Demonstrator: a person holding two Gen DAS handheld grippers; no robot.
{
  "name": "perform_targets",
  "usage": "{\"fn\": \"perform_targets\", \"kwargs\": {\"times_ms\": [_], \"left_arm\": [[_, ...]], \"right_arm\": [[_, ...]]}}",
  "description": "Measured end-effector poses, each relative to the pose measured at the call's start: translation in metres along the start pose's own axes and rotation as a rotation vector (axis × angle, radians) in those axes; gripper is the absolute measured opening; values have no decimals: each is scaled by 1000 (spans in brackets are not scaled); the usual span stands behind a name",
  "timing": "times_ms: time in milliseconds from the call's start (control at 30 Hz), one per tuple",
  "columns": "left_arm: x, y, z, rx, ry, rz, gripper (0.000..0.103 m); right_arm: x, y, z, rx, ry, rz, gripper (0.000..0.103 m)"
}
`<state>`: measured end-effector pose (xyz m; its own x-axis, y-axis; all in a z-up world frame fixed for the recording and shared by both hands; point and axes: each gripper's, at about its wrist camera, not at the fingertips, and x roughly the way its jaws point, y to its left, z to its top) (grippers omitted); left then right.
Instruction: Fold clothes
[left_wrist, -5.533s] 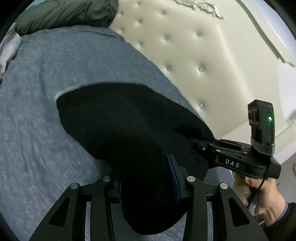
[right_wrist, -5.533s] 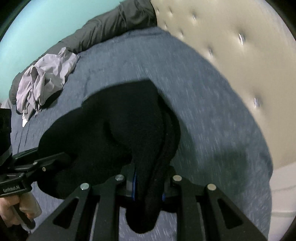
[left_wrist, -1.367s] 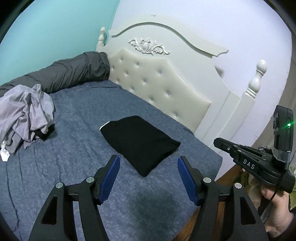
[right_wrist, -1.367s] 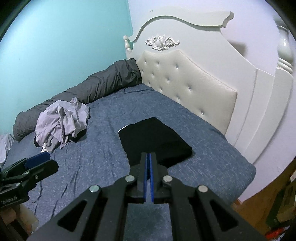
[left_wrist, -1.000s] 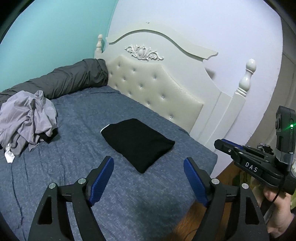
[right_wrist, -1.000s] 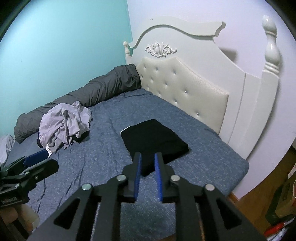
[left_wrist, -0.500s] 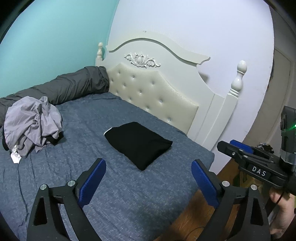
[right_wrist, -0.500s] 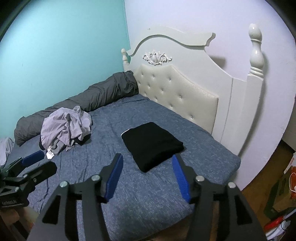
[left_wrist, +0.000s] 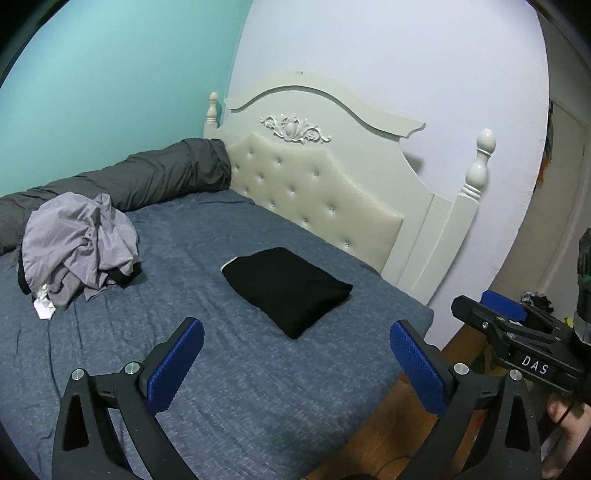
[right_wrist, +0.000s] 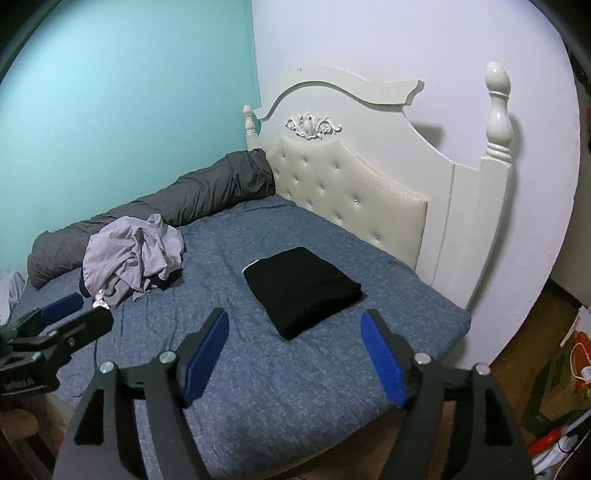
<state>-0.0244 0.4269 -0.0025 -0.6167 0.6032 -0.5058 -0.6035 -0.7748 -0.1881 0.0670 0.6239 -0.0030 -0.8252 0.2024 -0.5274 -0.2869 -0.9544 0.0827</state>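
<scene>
Jaws wide, bed (left_wrist: 258, 387) edge cropped

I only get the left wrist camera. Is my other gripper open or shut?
Observer: Open. In the right wrist view, the right gripper stands wide open and empty, aimed at the folded black garment.
Child: Does the long grey pillow end anywhere? Mine runs off the picture.
Observer: Yes. The grey bolster ends just past the crumpled lilac clothes.
Child: Anything after that?
Observer: A bit of white fabric shows at the picture's edge, beyond the bolster's end. I cannot tell what it is.
</scene>
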Motion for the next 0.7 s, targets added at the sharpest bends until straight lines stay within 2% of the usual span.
{"fn": "perform_targets", "kwargs": {"times_ms": [200, 700], "left_arm": [[-7, -2, -5, 13, -5, 15, 103], [-20, 2, -12, 14, -9, 13, 103]], "right_arm": [[-2, 4, -5, 0, -5, -10, 84], [-11, 9, -16, 5, 0, -2, 85]]}}
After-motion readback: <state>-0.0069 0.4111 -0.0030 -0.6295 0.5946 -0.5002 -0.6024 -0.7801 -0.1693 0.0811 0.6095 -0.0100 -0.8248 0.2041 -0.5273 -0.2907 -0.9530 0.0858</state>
